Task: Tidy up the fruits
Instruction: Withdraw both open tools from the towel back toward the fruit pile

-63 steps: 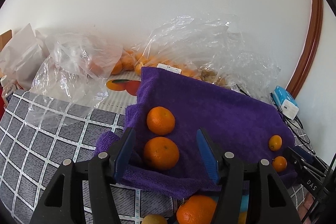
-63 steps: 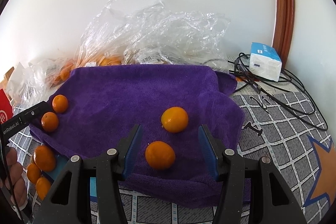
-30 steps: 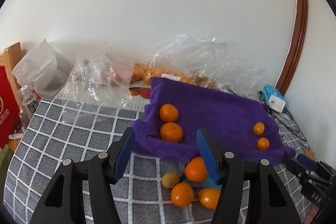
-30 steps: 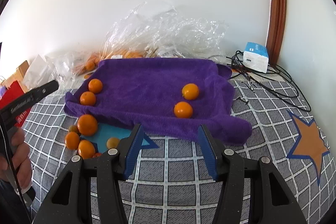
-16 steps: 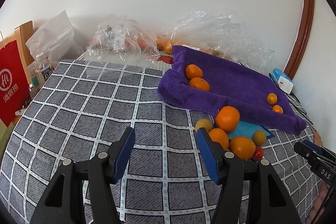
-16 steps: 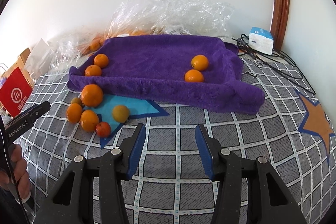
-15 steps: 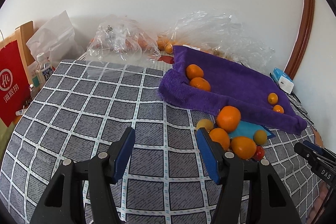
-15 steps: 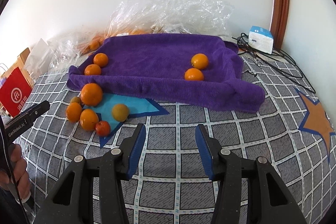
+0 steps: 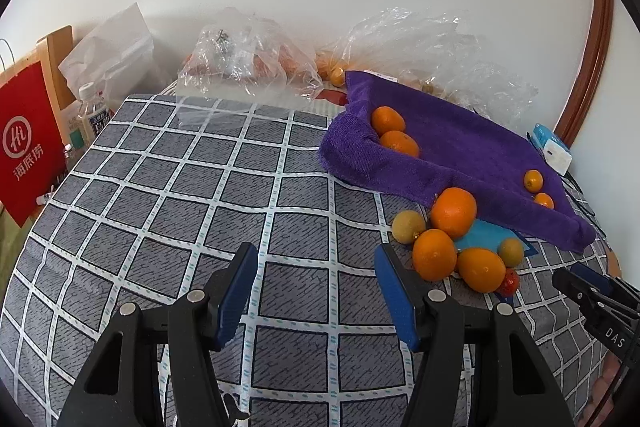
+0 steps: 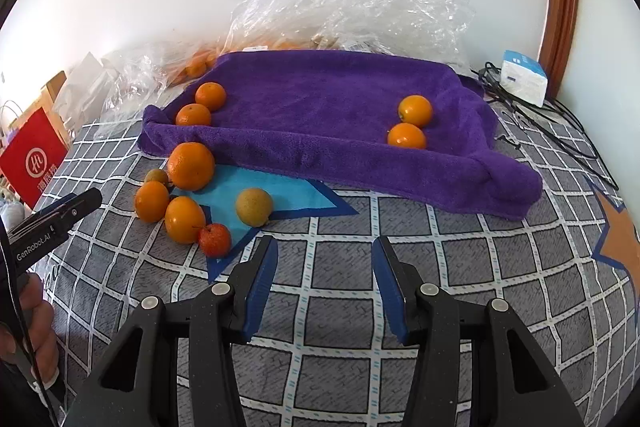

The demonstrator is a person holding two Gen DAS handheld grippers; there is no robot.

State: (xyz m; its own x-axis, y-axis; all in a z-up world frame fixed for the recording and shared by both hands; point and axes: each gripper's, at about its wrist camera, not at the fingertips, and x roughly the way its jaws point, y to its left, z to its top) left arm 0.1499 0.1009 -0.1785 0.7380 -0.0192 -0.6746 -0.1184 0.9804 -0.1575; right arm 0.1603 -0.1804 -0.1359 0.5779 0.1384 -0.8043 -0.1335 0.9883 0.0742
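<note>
Both tools stand with their blue-padded jaws spread apart and nothing between them. Left tool point(image 9: 316, 281) hovers over bare grey checked cloth point(image 9: 192, 187) covering the bench, with the loose fruit cluster just to its right. Right tool point(image 10: 324, 277) hangs above the same cloth, just in front of that cluster and the purple towel point(image 10: 332, 107).

On the towel, two oranges point(image 10: 202, 105) lie touching at its left end, and two smaller ones point(image 10: 410, 123) sit together near its right end, well apart from the first pair.

Off the towel, by its front left edge, a large orange point(image 10: 191, 165) rests against the towel's fold. Just in front of it lie two medium oranges point(image 10: 168, 209) side by side, with a small red fruit point(image 10: 215, 239) touching the nearer one. A yellow-green round fruit point(image 10: 254, 206) sits on a blue star patch point(image 10: 288, 197) of the cloth, and a second, smaller one point(image 10: 156, 177) lies left of the large orange.

Clear plastic bags point(image 10: 348, 15) are heaped against the wall behind the towel, some holding more oranges. A white and blue box point(image 10: 522, 81) with black cables lies at the far right, and a red paper bag point(image 9: 26, 147) stands beyond the bench's left edge.
</note>
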